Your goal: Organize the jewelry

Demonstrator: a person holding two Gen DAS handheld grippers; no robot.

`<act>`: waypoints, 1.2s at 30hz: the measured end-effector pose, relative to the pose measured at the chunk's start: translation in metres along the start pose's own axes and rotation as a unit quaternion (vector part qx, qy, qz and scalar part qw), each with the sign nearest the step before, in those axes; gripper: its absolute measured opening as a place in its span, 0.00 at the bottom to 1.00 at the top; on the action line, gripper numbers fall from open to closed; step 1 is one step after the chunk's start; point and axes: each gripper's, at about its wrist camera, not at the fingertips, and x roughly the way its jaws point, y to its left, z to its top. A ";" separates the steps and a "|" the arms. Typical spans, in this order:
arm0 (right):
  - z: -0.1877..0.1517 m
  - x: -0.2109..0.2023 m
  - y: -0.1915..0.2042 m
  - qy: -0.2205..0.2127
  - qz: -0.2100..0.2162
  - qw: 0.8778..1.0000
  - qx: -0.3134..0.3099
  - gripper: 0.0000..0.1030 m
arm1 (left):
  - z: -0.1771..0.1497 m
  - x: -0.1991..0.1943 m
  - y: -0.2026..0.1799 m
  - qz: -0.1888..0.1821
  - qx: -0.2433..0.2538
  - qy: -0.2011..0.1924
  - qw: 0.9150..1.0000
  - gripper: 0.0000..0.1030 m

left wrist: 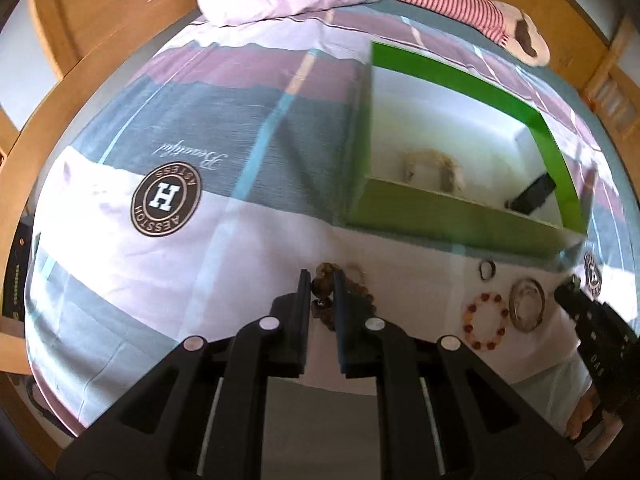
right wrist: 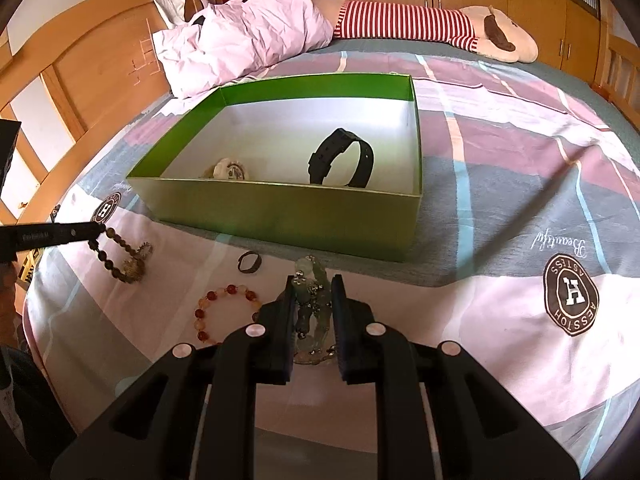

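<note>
On the bedspread (right wrist: 500,240), the left gripper (right wrist: 98,232) pinches a brown bead bracelet (right wrist: 120,264), lifting one end. Rightwards lie an orange bead bracelet (right wrist: 224,312) and dark ring (right wrist: 249,262). The right gripper (right wrist: 314,300) clamps a pale green bracelet (right wrist: 312,308), near the green box (right wrist: 280,216).

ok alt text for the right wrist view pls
The right gripper is shut on a pale green bead bracelet over a patchwork bedspread. Just beyond it, an open green box holds a black watch, and an orange bead bracelet lies to the left.
</note>
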 end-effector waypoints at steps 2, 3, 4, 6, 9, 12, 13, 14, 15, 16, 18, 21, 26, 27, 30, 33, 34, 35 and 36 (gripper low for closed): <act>0.000 0.000 0.001 0.000 0.000 1.000 -0.001 0.16 | 0.001 -0.001 0.001 -0.001 -0.003 -0.002 1.000 0.11; 0.000 0.000 0.001 -0.001 0.000 1.000 -0.002 0.16 | 0.001 -0.001 0.001 -0.002 -0.001 -0.004 1.000 0.11; 0.000 -0.001 0.001 -0.002 -0.001 1.000 -0.003 0.16 | 0.001 -0.003 -0.001 -0.003 0.003 -0.007 1.000 0.11; 0.000 -0.001 0.002 -0.004 -0.002 1.000 -0.004 0.16 | -0.001 -0.005 -0.008 0.001 0.019 -0.020 1.000 0.11; -0.002 0.000 0.003 -0.001 -0.003 1.000 -0.006 0.16 | -0.007 -0.012 -0.025 0.009 0.047 -0.045 0.998 0.11; -0.003 0.002 0.005 0.002 -0.004 1.000 -0.009 0.16 | -0.016 -0.017 -0.044 0.023 0.063 -0.074 0.995 0.11; -0.004 0.003 0.006 0.004 -0.004 1.000 -0.010 0.16 | -0.018 -0.018 -0.049 0.025 0.067 -0.079 0.994 0.11; -0.004 0.003 0.006 0.005 -0.004 1.000 -0.010 0.16 | -0.023 -0.018 -0.056 0.029 0.076 -0.085 0.993 0.11; -0.004 0.004 0.007 0.006 -0.005 1.000 -0.011 0.16 | -0.025 -0.017 -0.060 0.031 0.081 -0.088 0.992 0.11; -0.004 0.005 0.007 0.007 -0.005 1.000 -0.011 0.16 | -0.028 -0.017 -0.065 0.034 0.089 -0.091 0.991 0.11; -0.004 0.005 0.007 0.007 -0.005 1.000 -0.010 0.16 | -0.031 -0.018 -0.070 0.034 0.097 -0.096 0.990 0.11; -0.004 0.006 0.007 0.007 -0.004 1.000 -0.009 0.16 | -0.033 -0.019 -0.073 0.028 0.100 -0.102 0.989 0.11; -0.004 0.007 0.007 0.007 -0.003 1.000 -0.010 0.16 | -0.035 -0.021 -0.078 0.023 0.109 -0.111 0.988 0.11; -0.004 0.006 0.007 0.006 -0.003 1.000 -0.010 0.16 | -0.036 -0.021 -0.079 0.023 0.109 -0.111 0.988 0.11; -0.004 0.002 0.010 -0.003 -0.004 1.000 -0.014 0.16 | -0.037 -0.019 -0.080 0.022 0.112 -0.108 0.988 0.11; -0.003 -0.004 0.013 -0.015 -0.001 1.000 -0.021 0.16 | -0.037 -0.019 -0.080 0.022 0.115 -0.108 0.987 0.11; -0.003 -0.005 0.014 -0.017 0.000 1.000 -0.023 0.16 | -0.037 -0.019 -0.080 0.023 0.116 -0.109 0.987 0.11; -0.003 -0.006 0.016 -0.019 -0.001 0.999 -0.026 0.16 | -0.037 -0.020 -0.080 0.023 0.116 -0.110 0.987 0.11; -0.003 -0.006 0.017 -0.019 -0.002 0.999 -0.029 0.16 | -0.037 -0.020 -0.080 0.023 0.117 -0.112 0.987 0.11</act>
